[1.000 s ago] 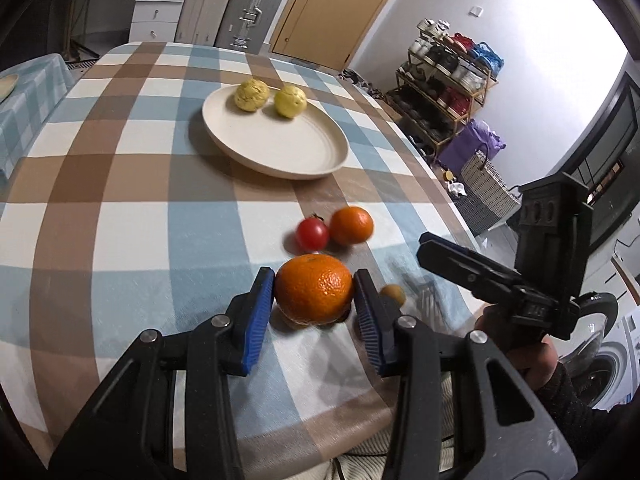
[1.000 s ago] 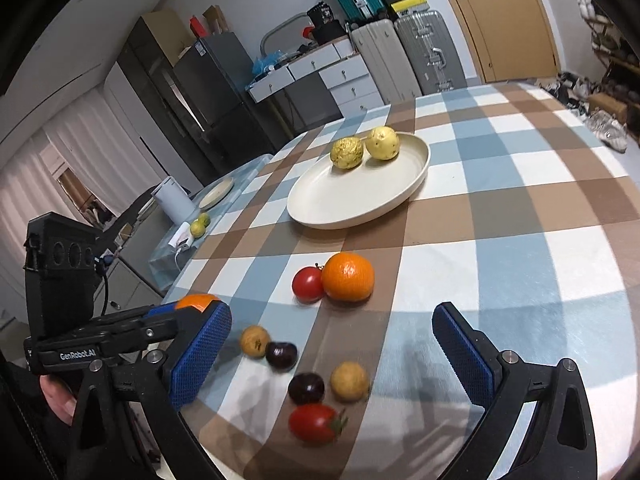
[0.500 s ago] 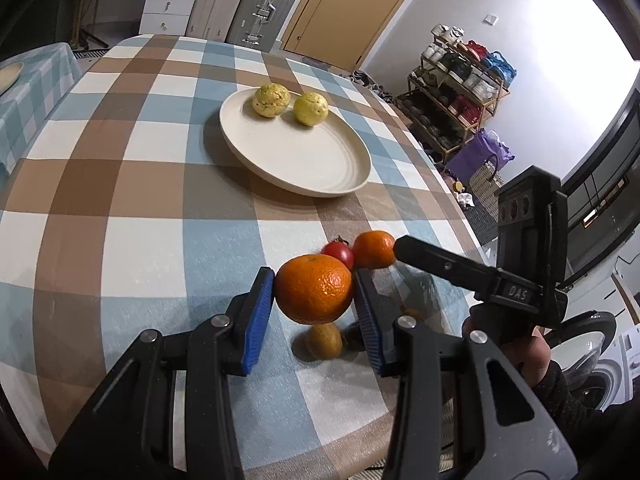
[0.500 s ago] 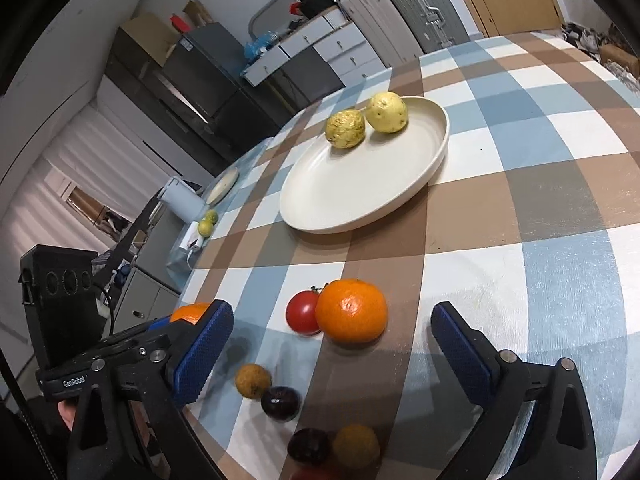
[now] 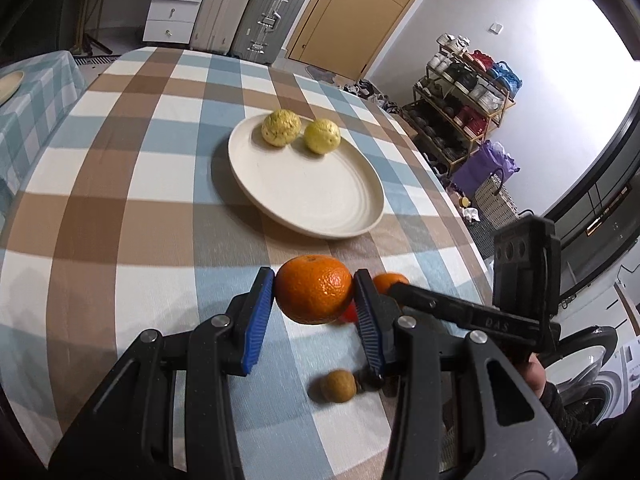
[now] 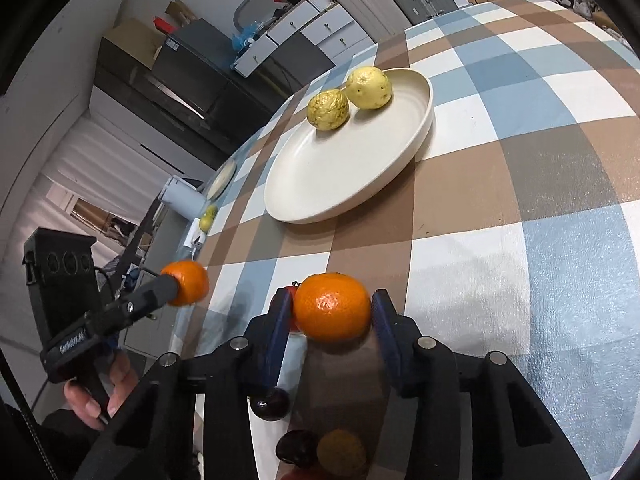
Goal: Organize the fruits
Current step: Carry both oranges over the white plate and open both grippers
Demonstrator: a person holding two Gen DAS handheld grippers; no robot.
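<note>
My left gripper (image 5: 313, 280) is shut on an orange (image 5: 314, 294) and holds it above the checked tablecloth, short of the cream plate (image 5: 320, 232). Two yellow fruits (image 5: 281, 128) (image 5: 322, 136) lie at the plate's far side. In the right wrist view, my right gripper (image 6: 330, 300) is closing its jaws, its blue pads against both sides of a second orange (image 6: 332, 308) that rests on the cloth. A red tomato (image 6: 286, 292) sits just behind the left pad. The left gripper's orange (image 6: 186, 282) shows at the left of that view.
A small brown fruit (image 5: 338, 386) lies on the cloth below the left gripper. Dark round fruits (image 6: 270, 404) (image 6: 298, 446) and another brown one (image 6: 342, 454) sit under the right gripper. The table edge runs along the right, with a shoe rack (image 5: 468, 92) beyond.
The right gripper's wide jaws came down around the orange on the cloth and closed in on it. The left gripper carried its orange forward, closer to the plate.
</note>
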